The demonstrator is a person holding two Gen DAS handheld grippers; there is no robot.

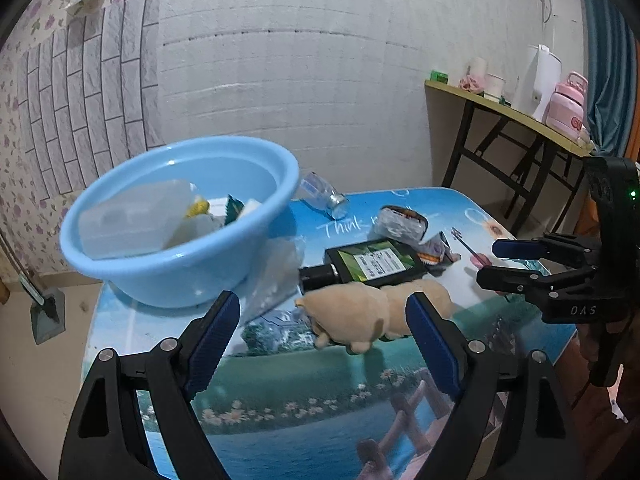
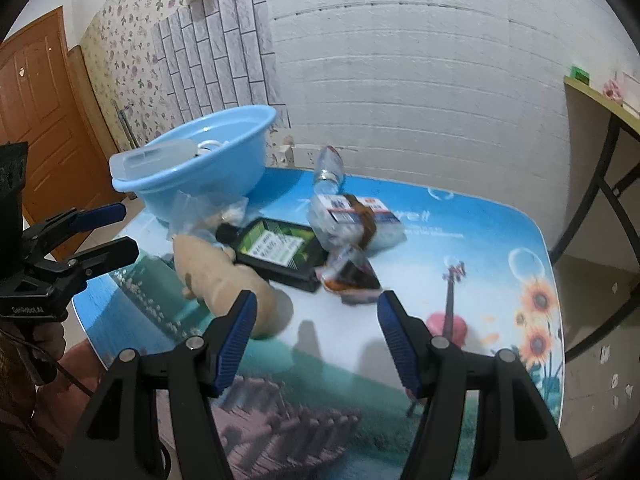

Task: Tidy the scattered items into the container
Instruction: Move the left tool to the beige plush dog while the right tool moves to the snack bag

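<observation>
Two black hand-held grippers with ribbed blue pads are seen poised over a small rounded table whose top is printed with a lake, a wooden footbridge, daisies, sunflowers and a violin. The left gripper is held with its jaws spread wide and nothing between the pads; the right gripper is likewise parted, over bare tabletop, with nothing clamped. Just beyond the left pads a tan plush toy animal is seen lying on its side. Touching it from behind, a flat dark bottle with a green and white label is laid flat. Beside the bottle a small orange and dark snack packet is found, and behind that a clear-wrapped white pack with a brown band. A crumpled clear plastic bag is pressed against the foot of a round light-blue plastic basin, set at the table's far left corner and already loaded with a translucent lidded box and small yellow, green and white items. A small clear plastic bottle is left lying near the far edge, just right of the basin. The room is closed off by a white brick-pattern wall, with floral wallpaper and a brown wooden door to the left; a folding side table bearing a white kettle and a pink flask is placed at the right
</observation>
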